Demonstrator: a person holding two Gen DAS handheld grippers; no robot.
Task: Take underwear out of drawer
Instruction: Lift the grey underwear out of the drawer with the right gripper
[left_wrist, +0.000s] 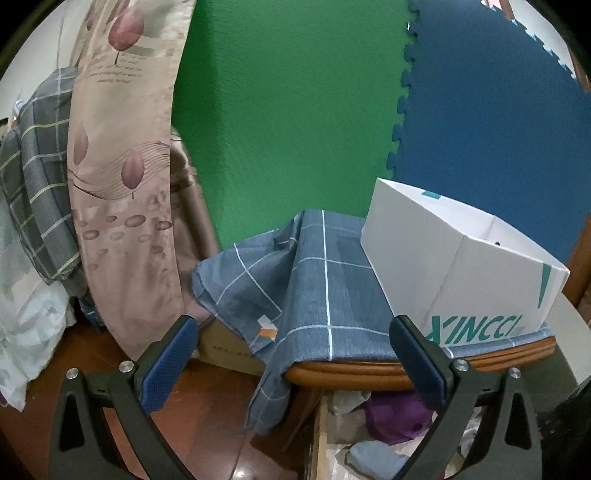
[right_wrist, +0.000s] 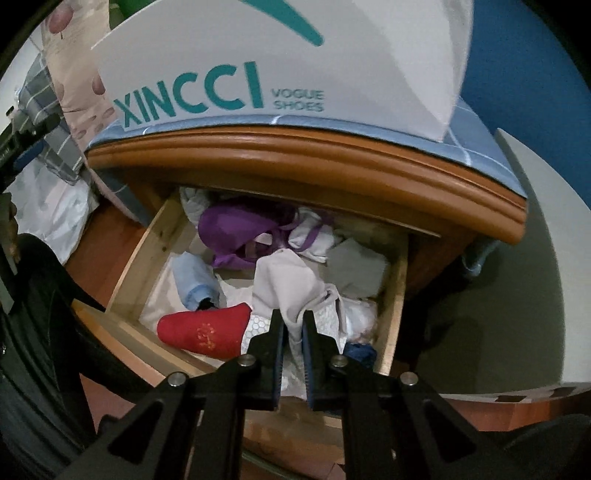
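Observation:
The open wooden drawer sits under the nightstand top, full of clothes. My right gripper is shut on a pale grey underwear piece and holds it bunched up above the other clothes. Beside it lie a purple garment, a red sock, a light blue roll and a grey folded piece. My left gripper is open and empty, held in front of the nightstand edge, above the drawer at the bottom of its view.
A white XINCCI shoe box stands on a blue checked cloth covering the nightstand. A floral pillowcase and a bed lie to the left. A green and blue foam mat backs the wall.

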